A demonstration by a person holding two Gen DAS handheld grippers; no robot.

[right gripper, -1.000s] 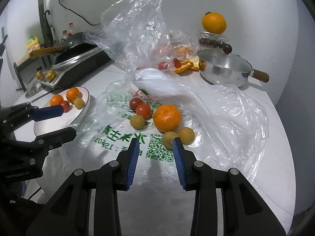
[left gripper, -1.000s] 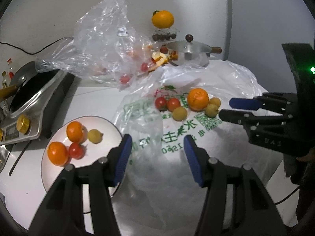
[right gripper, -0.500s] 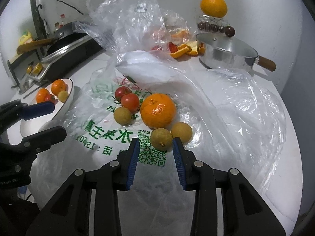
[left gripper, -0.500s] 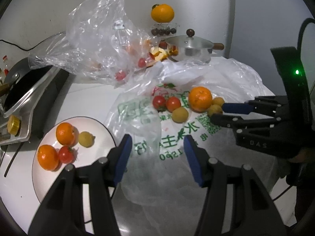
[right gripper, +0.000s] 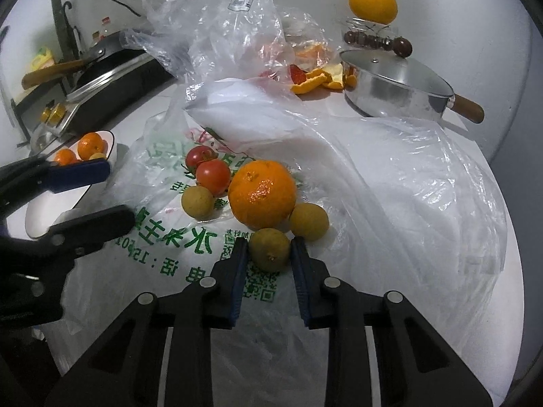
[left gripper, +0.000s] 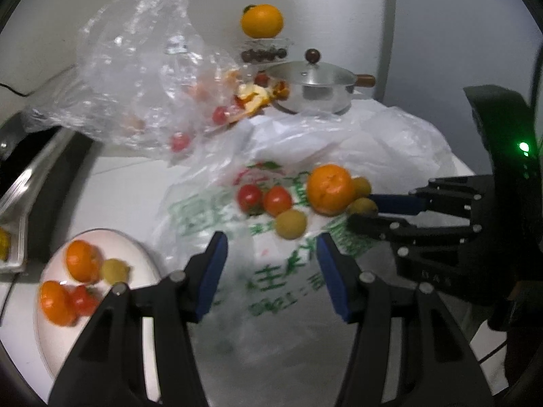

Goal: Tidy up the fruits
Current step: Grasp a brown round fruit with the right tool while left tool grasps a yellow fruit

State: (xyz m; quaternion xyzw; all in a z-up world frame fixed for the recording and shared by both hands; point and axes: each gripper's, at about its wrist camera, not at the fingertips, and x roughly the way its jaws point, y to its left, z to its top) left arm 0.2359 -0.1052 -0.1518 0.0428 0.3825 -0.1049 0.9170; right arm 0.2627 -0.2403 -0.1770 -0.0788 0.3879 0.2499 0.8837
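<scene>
A printed plastic bag (right gripper: 190,247) lies spread over the table, with a white plate (left gripper: 135,254) of sorted fruit beside it. On the bag a big orange (right gripper: 262,194) sits among tomatoes and small fruits. The left gripper (left gripper: 269,271) hangs open over the bag, empty. The right gripper (right gripper: 266,264) has just closed on the nearest yellow-green fruit (right gripper: 269,249), which was loose between its jaws half a second ago, so a carry to the plate likely follows.

the right tool (right gripper: 265,254) has come forward over the printed plastic bag (right gripper: 176,237), and its jaws have just been closing onto the yellow-green fruit (right gripper: 269,249) below the big orange (right gripper: 262,194). the left tool (left gripper: 269,271) has shifted toward the fruit pile, away from the plate (left gripper: 135,254).
</scene>
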